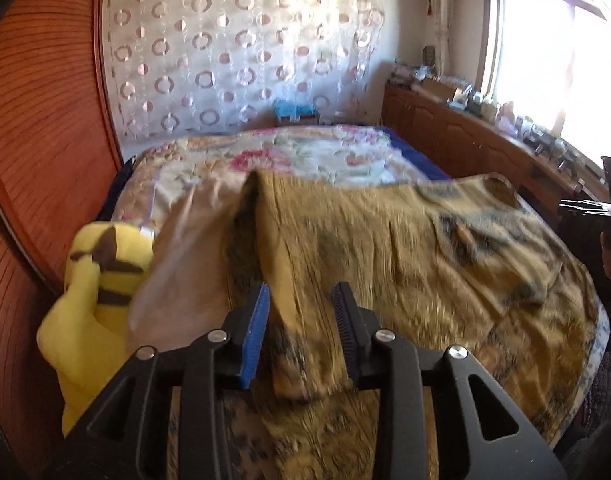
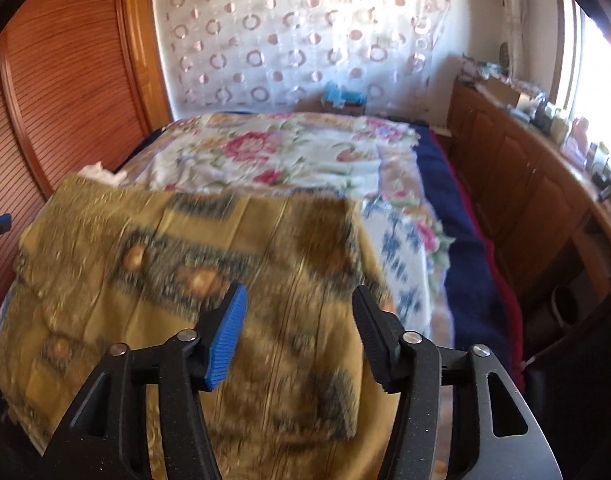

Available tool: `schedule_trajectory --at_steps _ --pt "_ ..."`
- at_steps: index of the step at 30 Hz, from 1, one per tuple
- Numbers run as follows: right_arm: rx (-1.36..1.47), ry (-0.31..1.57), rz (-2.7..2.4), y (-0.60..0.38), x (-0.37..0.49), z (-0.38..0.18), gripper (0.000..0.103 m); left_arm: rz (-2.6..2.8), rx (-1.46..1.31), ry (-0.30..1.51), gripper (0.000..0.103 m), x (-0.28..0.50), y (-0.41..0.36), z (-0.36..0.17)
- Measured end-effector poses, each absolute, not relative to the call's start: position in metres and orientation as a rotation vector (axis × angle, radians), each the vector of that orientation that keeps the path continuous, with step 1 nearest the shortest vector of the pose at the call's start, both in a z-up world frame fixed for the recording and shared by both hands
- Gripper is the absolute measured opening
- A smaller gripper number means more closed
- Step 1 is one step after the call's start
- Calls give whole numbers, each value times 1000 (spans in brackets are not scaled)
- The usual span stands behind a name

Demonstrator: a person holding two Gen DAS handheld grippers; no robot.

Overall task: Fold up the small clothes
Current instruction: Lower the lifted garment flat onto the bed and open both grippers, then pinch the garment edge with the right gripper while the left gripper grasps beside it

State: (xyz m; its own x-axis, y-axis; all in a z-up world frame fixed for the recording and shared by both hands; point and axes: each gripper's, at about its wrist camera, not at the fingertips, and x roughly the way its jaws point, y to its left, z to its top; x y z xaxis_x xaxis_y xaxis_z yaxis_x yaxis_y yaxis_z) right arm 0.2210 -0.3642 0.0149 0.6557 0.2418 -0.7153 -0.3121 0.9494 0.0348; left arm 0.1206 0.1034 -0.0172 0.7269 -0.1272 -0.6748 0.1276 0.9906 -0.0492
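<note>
A mustard-yellow garment (image 1: 425,248) with dark patterned bands lies spread over the near end of the bed. In the left wrist view my left gripper (image 1: 301,288) is over its left part. The jaws stand apart with a raised fold of the cloth between the blue pads, and the pads do not press on it. In the right wrist view the same garment (image 2: 145,248) lies flat with its far right corner squared off. My right gripper (image 2: 299,290) hovers just above it, jaws wide apart and nothing held. Both views are blurred by motion.
The bed wears a floral cover (image 2: 285,152) over a dark blue blanket (image 2: 465,240). A yellow plush toy (image 1: 101,280) sits at the bed's left edge against a slatted wooden wardrobe (image 1: 45,120). A low wooden cabinet (image 2: 525,200) crowded with small items runs under the window on the right.
</note>
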Motion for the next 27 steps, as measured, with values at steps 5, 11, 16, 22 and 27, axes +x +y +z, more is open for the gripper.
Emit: schedule_trajectory --at_steps 5,11,16,22,27 --pt "-63 869 308 -374 210 -13 59 -164 -19 807 32 108 93 -45" --pt "-46 927 271 -391 209 -35 59 -169 -5 857 32 103 79 -70" --pt "-65 944 278 -384 212 -43 29 -168 -24 886 32 105 78 -82" --pt "-91 911 308 -367 209 -41 13 -157 8 866 32 103 72 -84" --pt "-84 920 290 -367 212 -50 13 -146 39 865 37 102 66 -85"
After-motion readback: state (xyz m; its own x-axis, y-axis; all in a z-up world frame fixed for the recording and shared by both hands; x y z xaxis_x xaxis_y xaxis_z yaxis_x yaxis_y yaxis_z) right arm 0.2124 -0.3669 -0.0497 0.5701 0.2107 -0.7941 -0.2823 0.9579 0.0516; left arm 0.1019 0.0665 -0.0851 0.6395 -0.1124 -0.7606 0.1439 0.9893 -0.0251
